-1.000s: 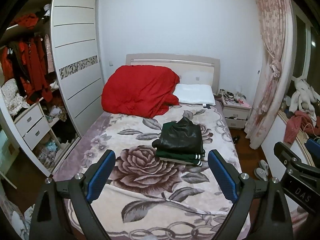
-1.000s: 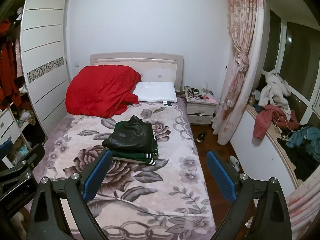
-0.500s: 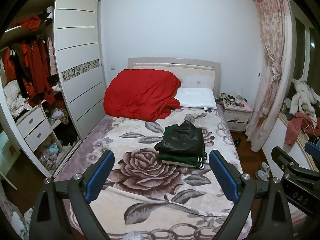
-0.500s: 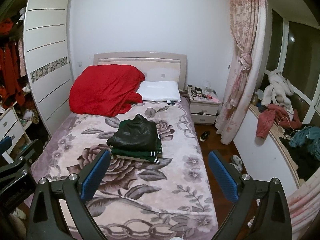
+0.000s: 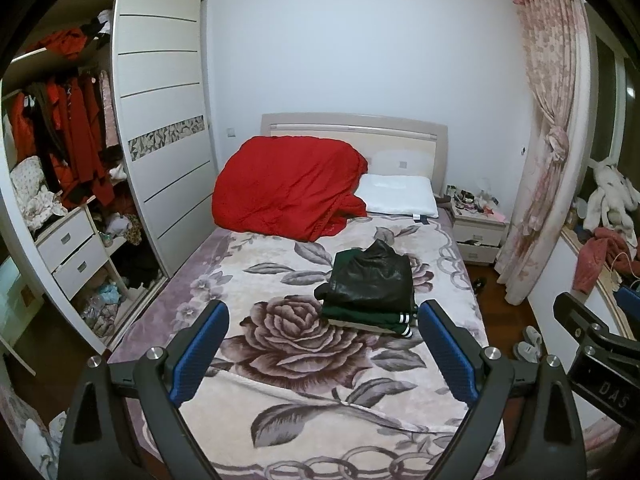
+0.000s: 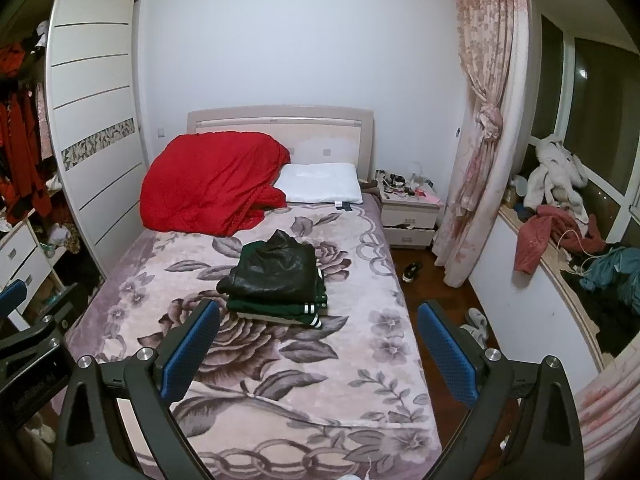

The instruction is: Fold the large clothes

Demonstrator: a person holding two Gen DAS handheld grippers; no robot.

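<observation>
A stack of folded dark clothes [image 5: 370,288], a black jacket on green garments with white stripes, lies on the floral blanket [image 5: 288,340] of the bed; it also shows in the right wrist view [image 6: 276,280]. My left gripper [image 5: 322,350] is open and empty, held above the foot of the bed, well short of the stack. My right gripper [image 6: 318,350] is open and empty, also above the foot of the bed. The right gripper's body shows at the right edge of the left wrist view [image 5: 596,344].
A red quilt [image 5: 286,188] and white pillow [image 5: 396,200] lie at the headboard. An open wardrobe [image 5: 64,168] stands left. A nightstand [image 6: 408,216], pink curtain [image 6: 480,120] and a window ledge with loose clothes [image 6: 560,236] are right. Shoes [image 6: 412,270] lie on the floor.
Both grippers have drawn back and slightly up from the bed; the stack looks smaller and farther away. Both stay open and empty.
</observation>
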